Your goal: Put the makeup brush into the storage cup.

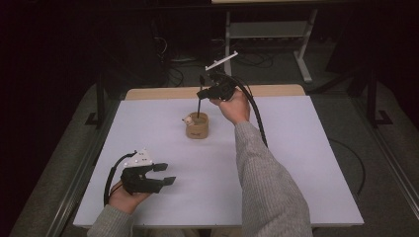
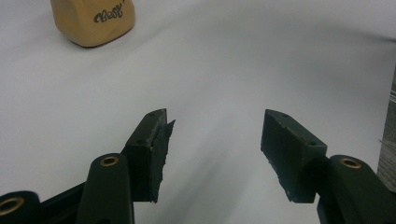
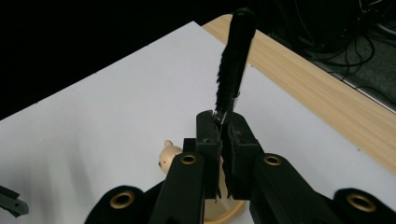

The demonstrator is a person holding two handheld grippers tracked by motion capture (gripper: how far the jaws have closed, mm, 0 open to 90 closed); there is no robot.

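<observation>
A tan cup stands at the middle of the white table, with a small bear figure at its left rim. My right gripper hovers just above the cup, shut on a thin black pen-like stick whose lower end reaches into the cup. In the right gripper view the stick rises from between the closed jaws, above the bear and the cup. My left gripper rests open near the front left of the table, holding nothing. In its own view the left gripper points toward the cup.
A bare wooden strip runs along the table's far edge. Behind it are a dark floor with cables and a metal stand. A grey sleeve crosses the table's front right.
</observation>
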